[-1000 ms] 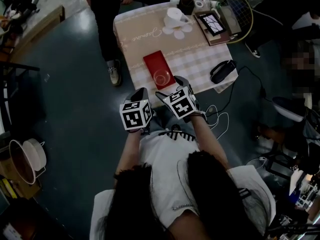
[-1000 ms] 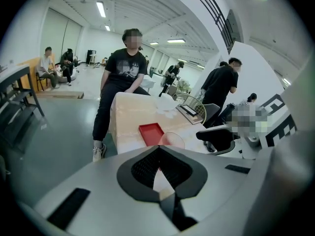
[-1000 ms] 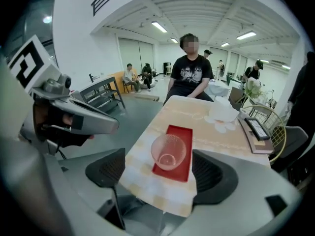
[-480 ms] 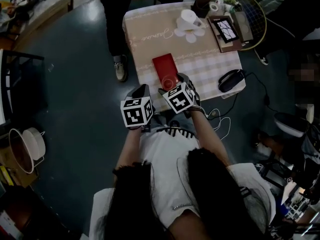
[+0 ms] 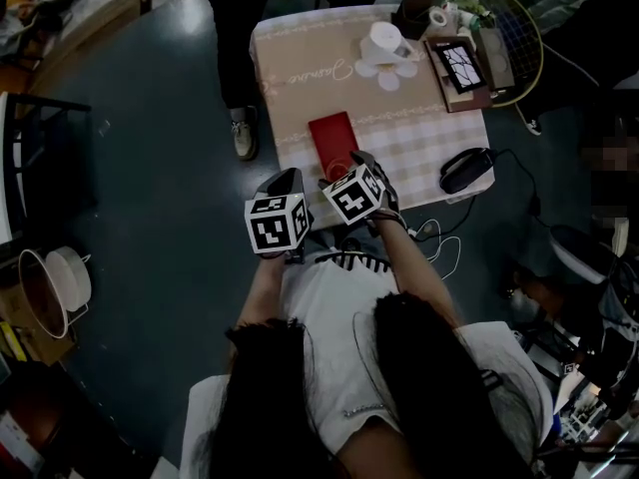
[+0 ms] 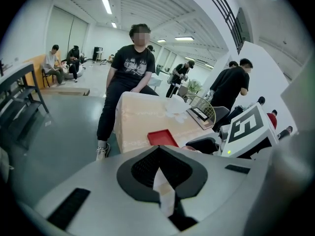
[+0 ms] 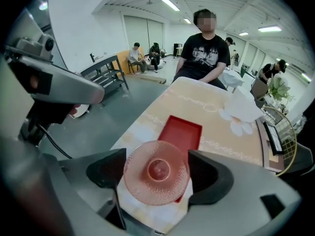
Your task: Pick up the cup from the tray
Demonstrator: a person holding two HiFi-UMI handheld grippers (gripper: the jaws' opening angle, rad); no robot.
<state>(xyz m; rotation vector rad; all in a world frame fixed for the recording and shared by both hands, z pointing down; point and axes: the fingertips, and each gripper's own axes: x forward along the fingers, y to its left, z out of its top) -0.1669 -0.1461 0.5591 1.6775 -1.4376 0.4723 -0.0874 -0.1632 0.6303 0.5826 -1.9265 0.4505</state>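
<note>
A clear, dimpled glass cup [image 7: 156, 171] sits between the jaws of my right gripper [image 7: 156, 175], which is shut on it; I look into its mouth. Beyond the cup lies the red tray [image 7: 186, 128], with nothing on it, on the checked table [image 7: 231, 141]. In the head view the tray [image 5: 333, 134] is near the table's front edge and my right gripper [image 5: 357, 166] hovers over its near end, hiding the cup. My left gripper [image 5: 281, 184] hangs beside it, off the table, its jaws together on nothing [image 6: 158, 157].
A person [image 5: 250, 8] stands at the table's far side. A white paper flower [image 5: 384, 43], a framed tablet [image 5: 459, 65] and a wire basket [image 5: 514, 28] crowd the far right. A black object [image 5: 466, 168] lies at the right edge, with cables [image 5: 439, 238] on the floor.
The cup showed on the tray's near end a second ago; now the right gripper covers it and holds it. Both grippers stay close together near the table's front edge.
</note>
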